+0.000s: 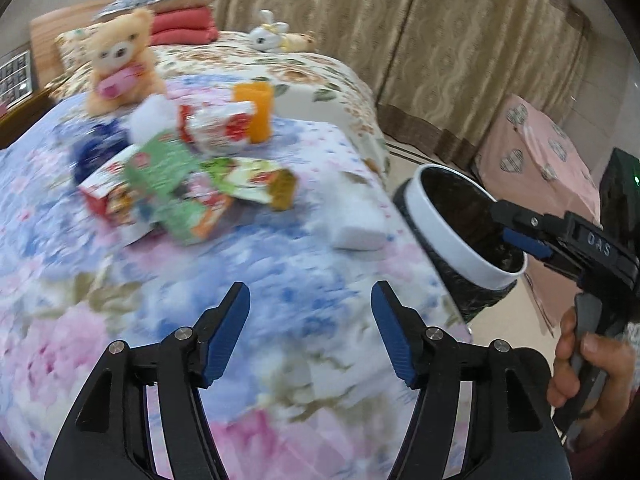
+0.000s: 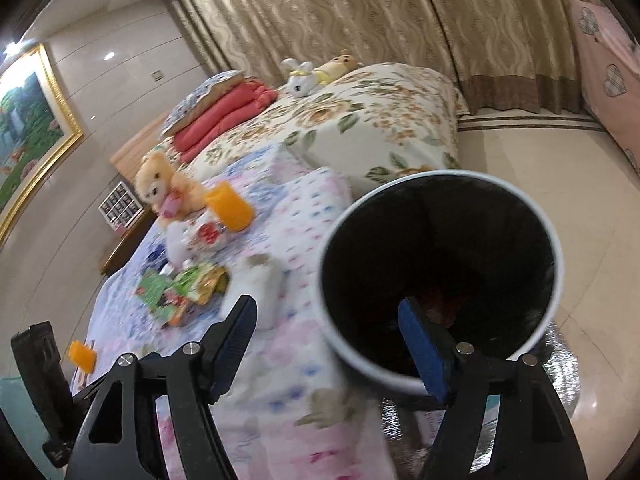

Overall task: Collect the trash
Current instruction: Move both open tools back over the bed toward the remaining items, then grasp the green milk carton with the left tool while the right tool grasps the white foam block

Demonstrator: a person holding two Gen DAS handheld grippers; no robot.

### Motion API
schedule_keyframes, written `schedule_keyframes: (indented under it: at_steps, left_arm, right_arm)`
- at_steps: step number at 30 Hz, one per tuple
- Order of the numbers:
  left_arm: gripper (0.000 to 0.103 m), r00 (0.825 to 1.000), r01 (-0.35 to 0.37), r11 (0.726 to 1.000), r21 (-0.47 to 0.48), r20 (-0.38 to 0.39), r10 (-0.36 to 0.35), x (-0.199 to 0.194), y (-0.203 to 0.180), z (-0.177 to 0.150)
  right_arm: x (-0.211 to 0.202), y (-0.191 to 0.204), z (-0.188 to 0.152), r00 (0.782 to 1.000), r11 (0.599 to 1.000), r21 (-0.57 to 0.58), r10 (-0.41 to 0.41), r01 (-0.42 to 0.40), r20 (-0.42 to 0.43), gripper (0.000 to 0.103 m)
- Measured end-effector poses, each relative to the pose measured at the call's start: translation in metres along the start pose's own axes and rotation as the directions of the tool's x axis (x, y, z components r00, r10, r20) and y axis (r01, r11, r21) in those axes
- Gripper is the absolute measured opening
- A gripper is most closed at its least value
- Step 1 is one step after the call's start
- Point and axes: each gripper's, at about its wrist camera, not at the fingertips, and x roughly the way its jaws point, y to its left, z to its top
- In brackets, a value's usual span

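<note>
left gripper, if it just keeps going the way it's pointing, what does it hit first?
Most likely the floral bedspread: the left gripper is open, empty and angled down at bare fabric. The pile of wrappers lies farther on and to the left, the white bin off to the right. Motion blur makes depth uncertain.

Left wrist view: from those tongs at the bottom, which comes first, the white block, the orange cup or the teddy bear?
From the left tongs:
1. White block, just ahead, slightly right.
2. Orange cup, farther up, centre.
3. Teddy bear, farthest, upper left.
</note>
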Motion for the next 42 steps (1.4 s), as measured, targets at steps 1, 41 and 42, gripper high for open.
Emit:
schedule_keyframes:
  at_steps: [1,41,42]
  left_arm:
    - [0.066,1.0,-0.01,1.0,-0.005,0.004,0.01,-0.002,0.004,-0.002]
    - [0.067,0.998,-0.059,0.979,-0.194,-0.046,0.051,0.058,0.092,0.044]
    - [0.067,0.998,-0.061,0.979,-0.196,-0.042,0.053,0.06,0.093,0.046]
  right_arm:
    - [0.001,0.005,-0.002,1.0,1.0,-0.005,0.006,-0.006,-0.003,0.075]
    - [0.108,0.081,-0.01,0.996,0.981,-0.194,-0.004,-0.014,-0.088,0.066]
    - [0.113,0.08,-0.011,0.995,0.98,-0.196,-0.007,-0.012,-0.096,0.065]
